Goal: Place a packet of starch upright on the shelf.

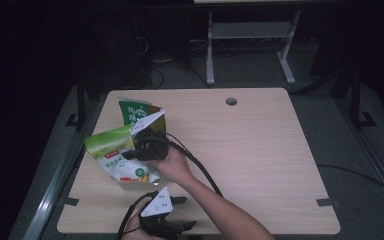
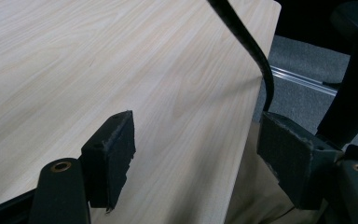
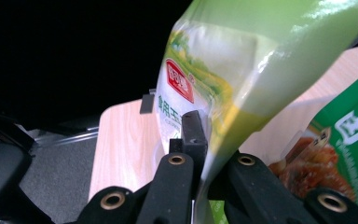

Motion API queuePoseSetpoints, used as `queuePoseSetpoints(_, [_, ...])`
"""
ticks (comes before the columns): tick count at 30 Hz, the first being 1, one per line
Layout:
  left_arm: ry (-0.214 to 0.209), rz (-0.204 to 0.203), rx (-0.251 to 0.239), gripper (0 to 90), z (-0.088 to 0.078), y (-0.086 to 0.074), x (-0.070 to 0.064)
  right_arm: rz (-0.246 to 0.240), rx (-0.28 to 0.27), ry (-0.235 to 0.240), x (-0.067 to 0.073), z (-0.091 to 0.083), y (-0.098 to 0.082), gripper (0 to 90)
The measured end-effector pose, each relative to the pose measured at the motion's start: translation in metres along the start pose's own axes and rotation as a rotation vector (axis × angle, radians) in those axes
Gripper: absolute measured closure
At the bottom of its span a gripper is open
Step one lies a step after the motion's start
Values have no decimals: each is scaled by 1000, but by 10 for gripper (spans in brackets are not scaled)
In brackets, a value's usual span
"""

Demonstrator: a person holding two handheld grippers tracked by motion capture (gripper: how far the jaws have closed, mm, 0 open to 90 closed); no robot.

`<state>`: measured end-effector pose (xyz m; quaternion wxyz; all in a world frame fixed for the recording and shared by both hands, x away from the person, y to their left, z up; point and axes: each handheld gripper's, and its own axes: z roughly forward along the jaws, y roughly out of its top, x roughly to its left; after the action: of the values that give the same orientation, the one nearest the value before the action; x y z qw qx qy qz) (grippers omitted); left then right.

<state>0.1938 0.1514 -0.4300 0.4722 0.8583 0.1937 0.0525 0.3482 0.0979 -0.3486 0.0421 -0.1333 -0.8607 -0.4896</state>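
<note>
Light-green snack bag (image 3: 242,60) pinched in right tongs (image 3: 204,140), dark-green bag (image 3: 354,140) beside

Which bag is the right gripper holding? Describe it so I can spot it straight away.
Look at the table's left half, where two snack bags overlap. The right gripper is clamped on the nearer one, the light green bag. It is yellow-green with a small red logo, unlike the dark green bag behind it.

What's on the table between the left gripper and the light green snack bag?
Nothing but bare wooden table. In the high view, the left gripper sits open at the near edge, and the light green snack bag hangs clamped in the right gripper.
</note>
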Motion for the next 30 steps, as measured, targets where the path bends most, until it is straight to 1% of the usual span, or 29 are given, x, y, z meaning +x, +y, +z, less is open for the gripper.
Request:
queuePoseSetpoints(1, [-1, 0, -2, 272, 0, 0, -1, 6, 6, -3, 0, 2, -3, 895])
queuePoseSetpoints(3, [-3, 13, -1, 273, 1, 1, 0, 3, 8, -12, -1, 5, -8, 893])
queuePoseSetpoints(6, [-3, 8, -8, 273, 2, 1, -2, 6, 10, -15, -1, 3, -12, 877])
queuePoseSetpoints(7, [-4, 8, -7, 273, 3, 1, -2, -11, 21, -18, -2, 2, -13, 871])
queuePoseSetpoints(8, [-4, 17, -1, 273, 3, 1, -2, -14, 30, -19, -2, 1, -12, 869])
queuePoseSetpoints(10, [-2, 10, -2, 273, 3, 1, -2, -29, 56, -20, -1, -1, -12, 845])
queuePoseSetpoints(11, [-2, 11, -3, 272, 2, 1, -2, -27, 63, -15, 0, -2, -12, 831])
queuePoseSetpoints(12, [-1, 12, -4, 272, 2, 1, -2, -34, 75, -22, 1, -3, -12, 828])
queuePoseSetpoints(17, [2, 6, -11, 272, 2, 1, -1, -59, 122, -50, 3, -6, -18, 855])
queuePoseSetpoints(19, [2, 4, -11, 273, 2, 1, -2, -56, 125, -58, 1, -6, -22, 866])
queuePoseSetpoints(22, [2, 9, -9, 273, 2, 0, -1, -44, 141, -55, -3, -7, -31, 874])
queuePoseSetpoints(23, [5, 14, -9, 273, 3, 1, -1, -36, 139, -51, -4, -7, -34, 875])
queuePoseSetpoints(25, [9, 9, -10, 273, 3, 0, 0, -17, 131, -46, -8, -8, -38, 876])
queuePoseSetpoints(28, [14, 7, -9, 273, 3, 0, 0, -6, 139, -36, -10, -9, -40, 859])
queuePoseSetpoints(30, [15, 13, -11, 273, 3, 0, 1, -3, 148, -28, -11, -10, -39, 838])
